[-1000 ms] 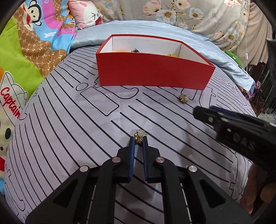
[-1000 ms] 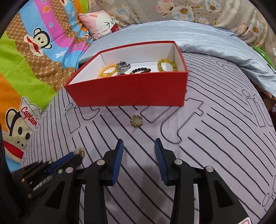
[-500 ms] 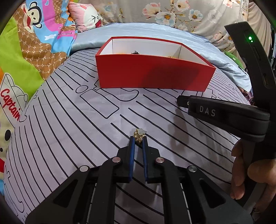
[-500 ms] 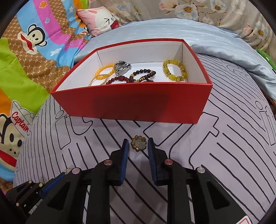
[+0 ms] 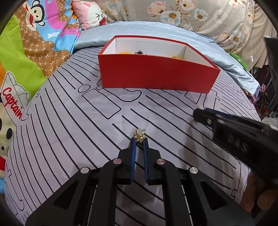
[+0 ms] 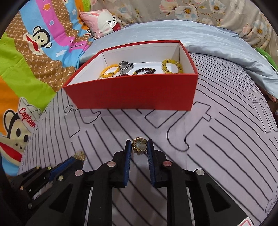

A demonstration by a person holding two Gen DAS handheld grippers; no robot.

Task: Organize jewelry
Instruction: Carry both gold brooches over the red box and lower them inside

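Note:
My left gripper (image 5: pixel 139 139) is shut on a small gold trinket with a pale stone (image 5: pixel 139 134), held just above the striped grey sheet; it also shows in the right wrist view (image 6: pixel 79 155). My right gripper (image 6: pixel 139 146) is shut on a round gold flower-shaped brooch (image 6: pixel 139 146), lifted off the sheet. The red box (image 6: pixel 132 93) with white inside stands ahead of both and holds yellow bead bracelets (image 6: pixel 172 67), a dark bead bracelet (image 6: pixel 144 71) and a silver piece (image 6: pixel 125 66). The right gripper appears at the right of the left wrist view (image 5: pixel 198 114).
The grey sheet with black line print (image 5: pixel 69 125) covers the bed. A cartoon monkey blanket (image 6: pixel 31 52) lies at the left, a pink pillow (image 6: pixel 102 22) and floral pillows (image 5: pixel 191 13) behind the box, a pale blue quilt (image 6: pixel 217 40) at back right.
My right gripper closed on the gold brooch near the box front, then pulled back and up with it. My left gripper stayed shut on its trinket, nearly still.

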